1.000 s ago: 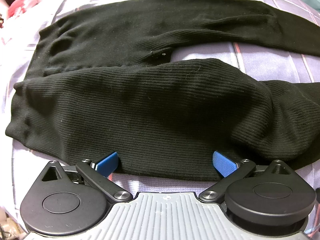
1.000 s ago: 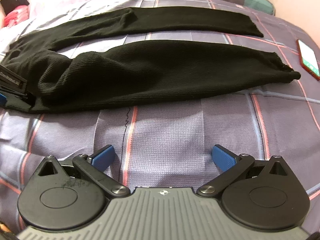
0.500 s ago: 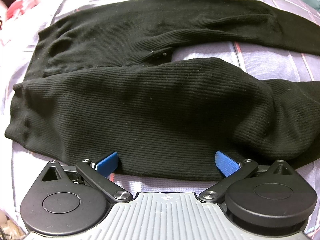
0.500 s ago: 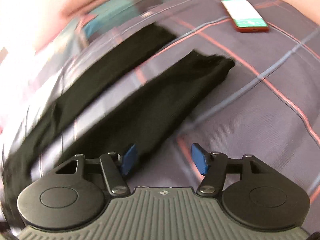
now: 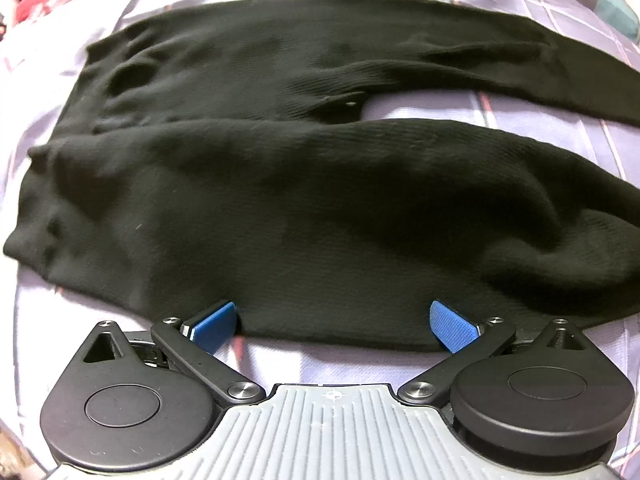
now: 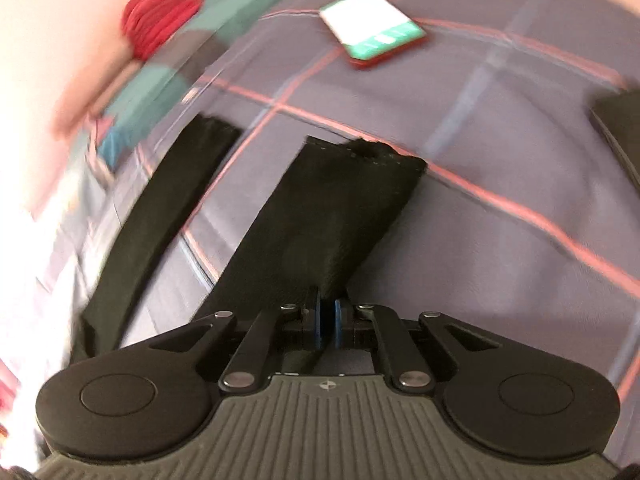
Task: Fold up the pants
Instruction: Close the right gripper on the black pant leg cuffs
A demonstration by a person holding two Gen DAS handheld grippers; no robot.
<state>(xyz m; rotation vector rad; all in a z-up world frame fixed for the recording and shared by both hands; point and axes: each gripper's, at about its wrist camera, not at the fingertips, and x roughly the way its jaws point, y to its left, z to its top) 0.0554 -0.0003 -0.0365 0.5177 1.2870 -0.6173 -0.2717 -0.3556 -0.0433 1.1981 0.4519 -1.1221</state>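
Note:
Black ribbed pants (image 5: 304,208) lie spread on a purple plaid bedsheet (image 5: 440,104), waist at the left, two legs running right. My left gripper (image 5: 334,320) is open, its blue pads at the near edge of the upper part of the near leg, one on each side of a stretch of cloth. In the right wrist view my right gripper (image 6: 327,322) is shut on the edge of the near pant leg (image 6: 320,216), close to its cuff. The far leg (image 6: 160,208) lies to the left.
A phone (image 6: 372,28) with a red case and lit screen lies on the sheet beyond the cuff. A dark flat object (image 6: 620,128) sits at the right edge. A teal pillow (image 6: 160,80) and a red item (image 6: 156,16) lie at the far left.
My right gripper swung toward the cuff end of the near leg and closed on its edge. My left gripper stayed open at the upper leg, barely moving.

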